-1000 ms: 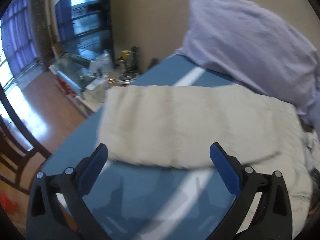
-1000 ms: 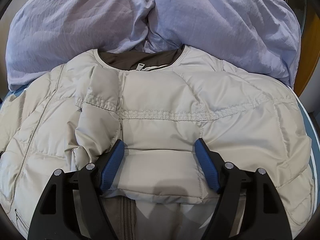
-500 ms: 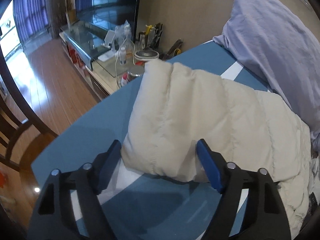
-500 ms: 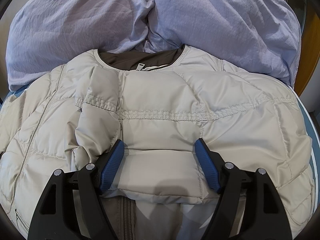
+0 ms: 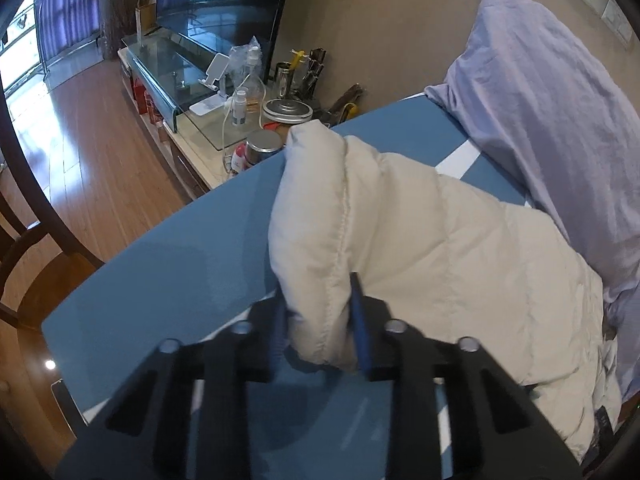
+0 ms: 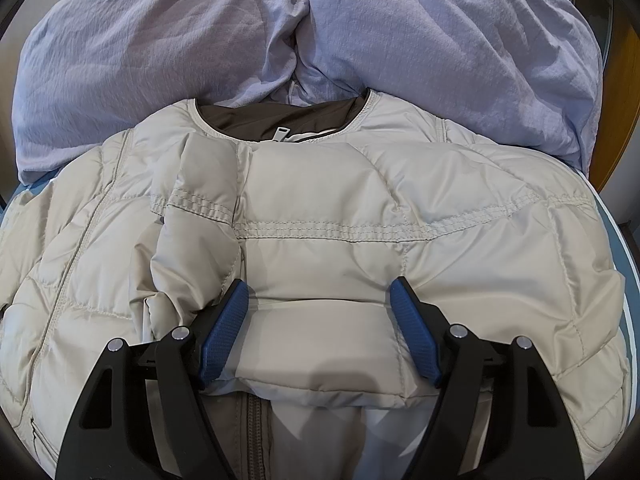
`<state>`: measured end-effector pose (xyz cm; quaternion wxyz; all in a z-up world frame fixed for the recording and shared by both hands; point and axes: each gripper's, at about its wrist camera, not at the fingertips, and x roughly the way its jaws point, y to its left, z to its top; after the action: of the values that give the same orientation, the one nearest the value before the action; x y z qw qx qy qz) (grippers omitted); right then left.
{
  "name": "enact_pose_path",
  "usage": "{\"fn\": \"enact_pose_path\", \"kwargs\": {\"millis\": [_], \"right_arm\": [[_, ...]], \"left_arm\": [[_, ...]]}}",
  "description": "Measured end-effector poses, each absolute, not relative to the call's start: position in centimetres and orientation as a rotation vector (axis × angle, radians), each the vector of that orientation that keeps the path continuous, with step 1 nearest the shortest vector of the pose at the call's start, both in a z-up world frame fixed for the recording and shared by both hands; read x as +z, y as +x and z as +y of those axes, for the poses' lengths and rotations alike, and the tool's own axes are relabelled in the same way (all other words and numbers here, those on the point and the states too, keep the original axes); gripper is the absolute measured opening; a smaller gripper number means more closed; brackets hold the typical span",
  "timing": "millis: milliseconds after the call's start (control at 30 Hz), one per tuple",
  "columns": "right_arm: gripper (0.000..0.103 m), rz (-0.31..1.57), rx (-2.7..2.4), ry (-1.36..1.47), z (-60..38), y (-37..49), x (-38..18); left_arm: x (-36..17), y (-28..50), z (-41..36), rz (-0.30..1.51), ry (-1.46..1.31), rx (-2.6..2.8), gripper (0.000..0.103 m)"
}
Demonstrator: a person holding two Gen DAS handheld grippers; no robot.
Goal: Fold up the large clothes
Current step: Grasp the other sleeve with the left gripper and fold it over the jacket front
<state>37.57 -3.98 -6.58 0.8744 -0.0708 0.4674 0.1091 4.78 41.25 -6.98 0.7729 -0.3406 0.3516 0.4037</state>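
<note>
The cream puffer jacket (image 6: 320,216) lies spread front-up on a blue bed sheet (image 5: 168,280), its collar toward two lilac pillows (image 6: 440,40). The left gripper (image 5: 318,320) is clamped on the end of a sleeve (image 5: 360,208), whose cuff bulges out between the blue pads near the bed's edge, beside a cluttered glass-topped cabinet (image 5: 180,92). The right gripper (image 6: 320,320) is spread wide, its fingers resting on the folded sleeve across the jacket's chest without pinching it.
</note>
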Motion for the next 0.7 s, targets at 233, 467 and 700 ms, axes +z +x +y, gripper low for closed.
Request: {"fn": "enact_pose_path", "kwargs": {"millis": [233, 467, 700], "right_arm": [[0.075, 0.977, 0.228, -0.147, -4.0, 37.6, -6.6], [0.075, 0.978, 0.229, -0.144, -4.0, 37.5, -6.6], [0.076, 0.978, 0.229, -0.137, -4.0, 37.5, -6.6]], "left_arm": [[-4.0, 7.0, 40.3, 0.725, -0.656, 0.907, 0.018], [0.7, 9.8, 38.3, 0.637, -0.605, 0.826, 0.017], [6.0, 14.3, 33.3, 0.549, -0.526, 0.651, 0.017]]}}
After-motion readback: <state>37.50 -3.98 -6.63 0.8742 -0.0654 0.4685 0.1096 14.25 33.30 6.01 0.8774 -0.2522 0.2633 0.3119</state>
